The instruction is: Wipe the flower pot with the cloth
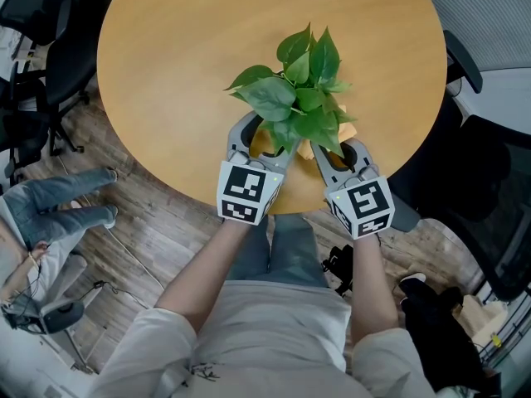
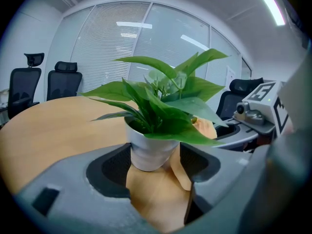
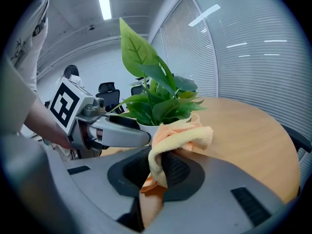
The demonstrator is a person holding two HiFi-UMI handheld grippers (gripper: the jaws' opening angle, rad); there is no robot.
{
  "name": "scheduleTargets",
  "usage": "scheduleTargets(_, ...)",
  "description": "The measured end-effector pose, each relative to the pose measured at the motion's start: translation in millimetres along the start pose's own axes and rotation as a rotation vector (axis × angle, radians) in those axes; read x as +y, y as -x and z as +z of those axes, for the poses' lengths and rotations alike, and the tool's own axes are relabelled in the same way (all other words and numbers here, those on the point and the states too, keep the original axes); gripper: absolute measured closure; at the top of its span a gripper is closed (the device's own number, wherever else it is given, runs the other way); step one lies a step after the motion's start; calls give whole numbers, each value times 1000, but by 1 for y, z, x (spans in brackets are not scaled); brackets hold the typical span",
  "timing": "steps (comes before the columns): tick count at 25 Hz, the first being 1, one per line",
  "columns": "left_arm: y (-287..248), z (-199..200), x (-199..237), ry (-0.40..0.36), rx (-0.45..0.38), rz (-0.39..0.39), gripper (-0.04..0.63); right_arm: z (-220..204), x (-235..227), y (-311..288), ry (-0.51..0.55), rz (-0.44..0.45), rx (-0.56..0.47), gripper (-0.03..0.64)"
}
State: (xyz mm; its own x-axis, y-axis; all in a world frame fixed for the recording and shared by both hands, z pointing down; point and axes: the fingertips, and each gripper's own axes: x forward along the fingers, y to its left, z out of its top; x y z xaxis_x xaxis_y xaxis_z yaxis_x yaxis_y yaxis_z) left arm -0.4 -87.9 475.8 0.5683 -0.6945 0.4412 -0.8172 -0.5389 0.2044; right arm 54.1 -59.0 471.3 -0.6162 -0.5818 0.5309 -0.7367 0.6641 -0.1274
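Holding steady: one white flower pot (image 2: 148,152) stands upright, mouth up and long axis vertical, at the 6 o'clock edge of the round table (image 1: 166,65). My left gripper (image 1: 264,135) sits at the pot's 7 o'clock with its jaws closed on the pot wall. My right gripper (image 3: 158,167) is at 5 o'clock, its pads pinching one orange cloth (image 3: 180,138) just beside the pot; I can't tell whether they touch. In the head view the leaves (image 1: 299,89) hide nearly the whole pot. The right gripper view shows only a sliver of rim. Count: one pot, one cloth, two grippers.

Round wooden table (image 1: 166,81), black office chairs (image 2: 63,84), a seated person's legs (image 1: 62,207).
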Motion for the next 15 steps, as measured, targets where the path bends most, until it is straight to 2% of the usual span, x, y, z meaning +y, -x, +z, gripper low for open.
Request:
scheduleTargets(3, 2, -4, 0, -45, 16, -65, 272, -1, -6, 2, -5, -11, 0, 566)
scheduleTargets(7, 7, -4, 13, -53, 23, -202, 236, 0, -17, 6, -7, -33, -3, 566)
scheduleTargets(12, 6, 8, 13, -162, 19, -383, 188, 1, -19, 5, 9, -41, 1, 566)
scheduleTargets(15, 2, 16, 8, -190, -10, -468, 178, 1, -18, 4, 27, -39, 9, 566)
